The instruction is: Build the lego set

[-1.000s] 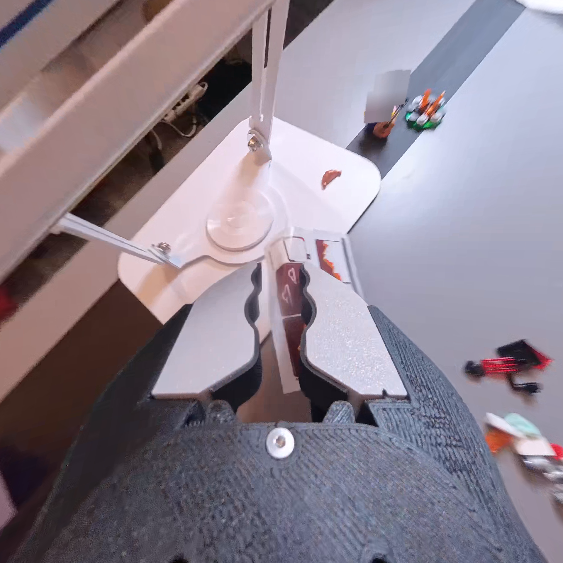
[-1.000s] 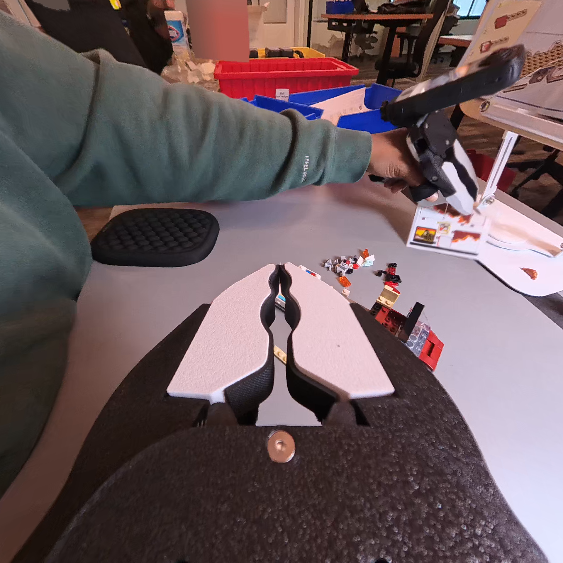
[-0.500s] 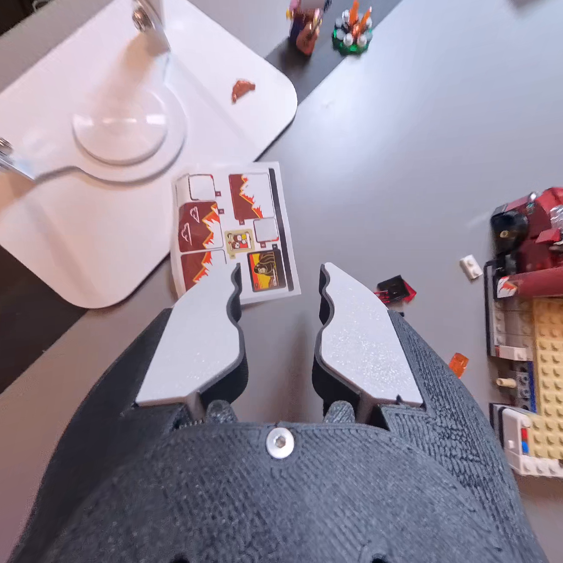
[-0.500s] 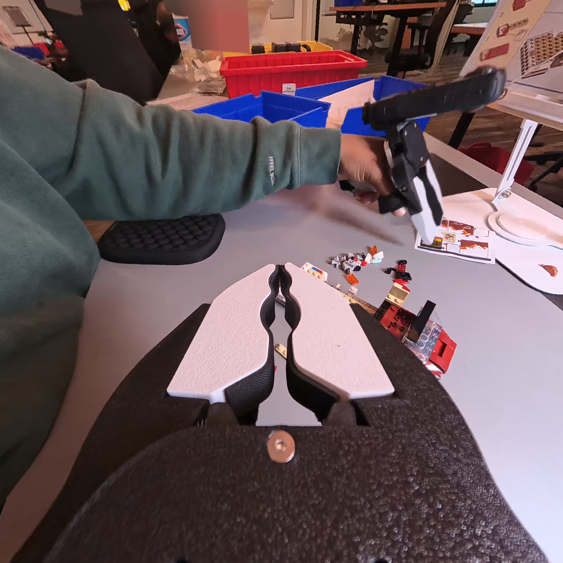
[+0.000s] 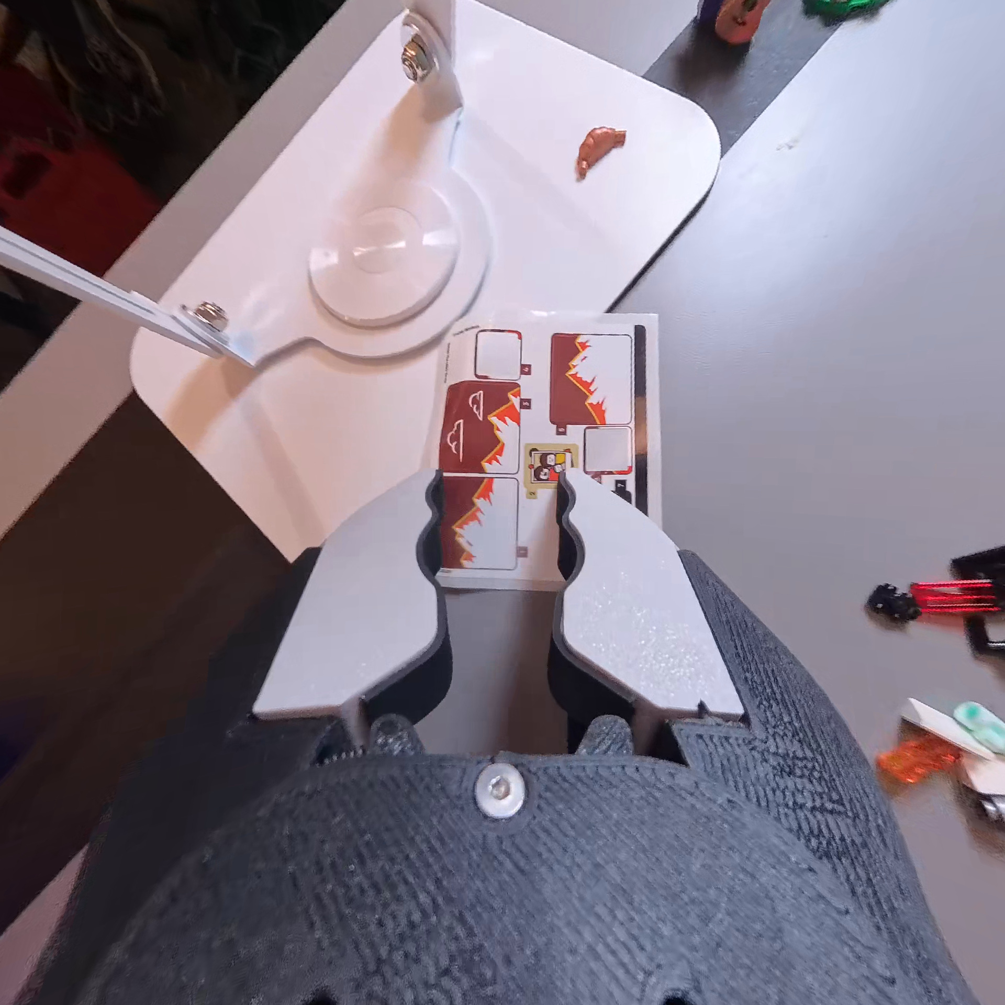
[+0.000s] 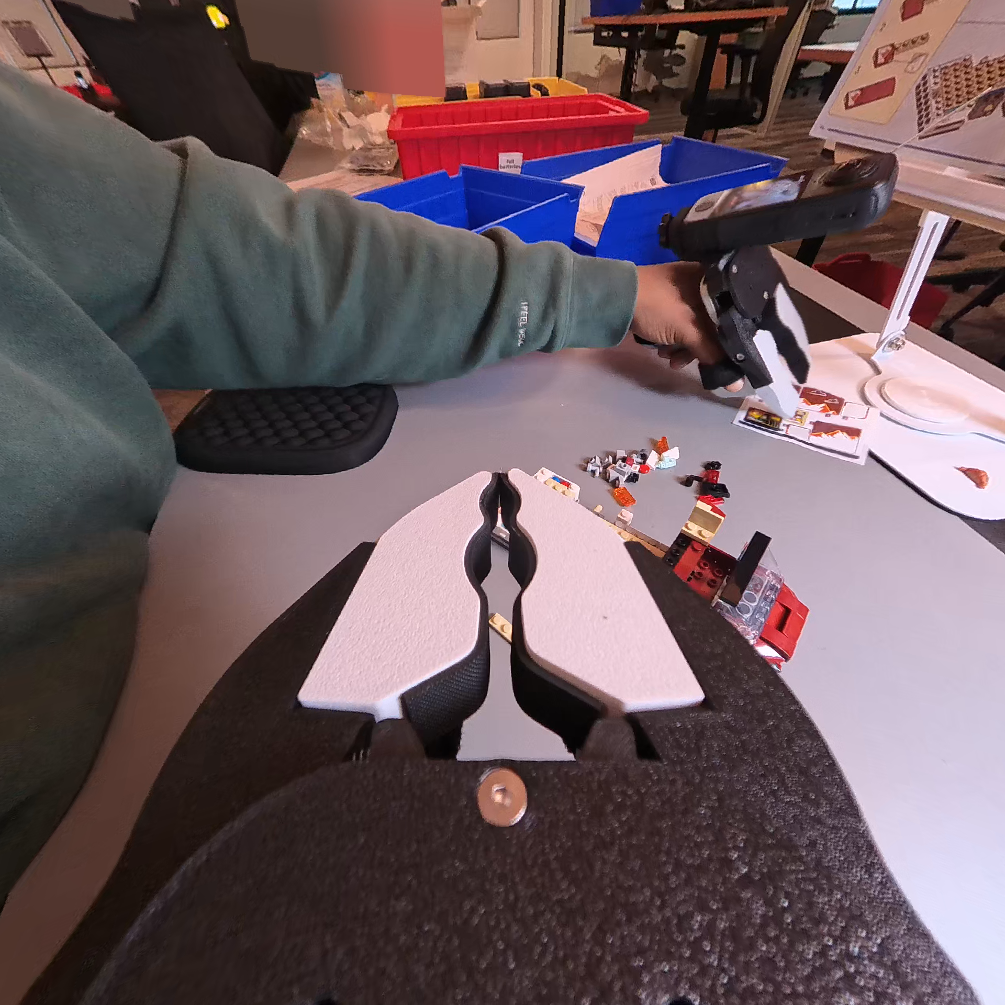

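Note:
A sticker sheet [image 5: 544, 435] with dark red and orange stickers lies flat on the grey table, its far edge on the white stand base [image 5: 326, 424]. My left gripper [image 5: 497, 481] is open and empty, its fingertips just above the sheet's near half. In the right wrist view the left gripper [image 6: 783, 380] points down at the sheet [image 6: 805, 427]. My right gripper [image 6: 503, 479] is shut, low over the table, with nothing visibly held. The partly built red and dark red Lego model [image 6: 729, 576] sits just right of it. Loose small pieces [image 6: 631, 462] lie beyond.
A small brown piece [image 5: 601, 144] lies on the stand base. An instruction booklet [image 6: 924, 81] rests on the stand. Blue bins [image 6: 544, 201] and a red bin [image 6: 516, 125] stand at the back. A black pad [image 6: 283, 429] lies left. A green-sleeved arm [image 6: 326, 288] crosses the table. Tip to tip, the grippers are about 35 cm apart. Between my left fingertips and the small brown piece [image 5: 601, 144] there is roughly 12 cm. Seen from the right wrist view [image 6: 974, 473] as well.
The left gripper let go of the sticker sheet, which now lies flat. It has since moved forward over the sheet with its jaws a little narrower. The right gripper stayed shut and barely moved.

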{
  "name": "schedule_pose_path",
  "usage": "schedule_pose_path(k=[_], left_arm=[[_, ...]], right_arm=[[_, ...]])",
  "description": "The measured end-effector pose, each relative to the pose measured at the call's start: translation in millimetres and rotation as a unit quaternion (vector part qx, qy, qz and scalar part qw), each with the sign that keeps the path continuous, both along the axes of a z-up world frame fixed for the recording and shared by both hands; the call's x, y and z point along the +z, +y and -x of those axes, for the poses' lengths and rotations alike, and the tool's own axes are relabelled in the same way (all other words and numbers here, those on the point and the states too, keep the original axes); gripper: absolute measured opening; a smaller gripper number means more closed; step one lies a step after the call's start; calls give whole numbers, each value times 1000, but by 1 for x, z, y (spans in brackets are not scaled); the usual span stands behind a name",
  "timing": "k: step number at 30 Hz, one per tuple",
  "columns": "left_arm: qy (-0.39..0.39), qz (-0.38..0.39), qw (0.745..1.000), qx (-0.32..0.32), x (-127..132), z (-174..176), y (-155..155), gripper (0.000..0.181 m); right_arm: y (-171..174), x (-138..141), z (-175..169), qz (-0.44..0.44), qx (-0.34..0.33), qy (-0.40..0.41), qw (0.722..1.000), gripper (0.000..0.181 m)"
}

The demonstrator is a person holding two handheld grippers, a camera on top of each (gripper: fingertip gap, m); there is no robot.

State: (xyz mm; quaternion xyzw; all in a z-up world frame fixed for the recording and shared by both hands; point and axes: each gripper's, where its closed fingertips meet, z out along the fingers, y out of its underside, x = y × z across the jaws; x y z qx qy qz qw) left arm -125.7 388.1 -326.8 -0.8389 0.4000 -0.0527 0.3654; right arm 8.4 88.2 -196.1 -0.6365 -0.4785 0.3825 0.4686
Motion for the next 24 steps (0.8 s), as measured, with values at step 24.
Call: schedule_pose_path(k=[24], left_arm=[[-362,71,899,-235,129,-98,-280,28]], right_arm=[[-4,-1,13,77,22,63,995,0]])
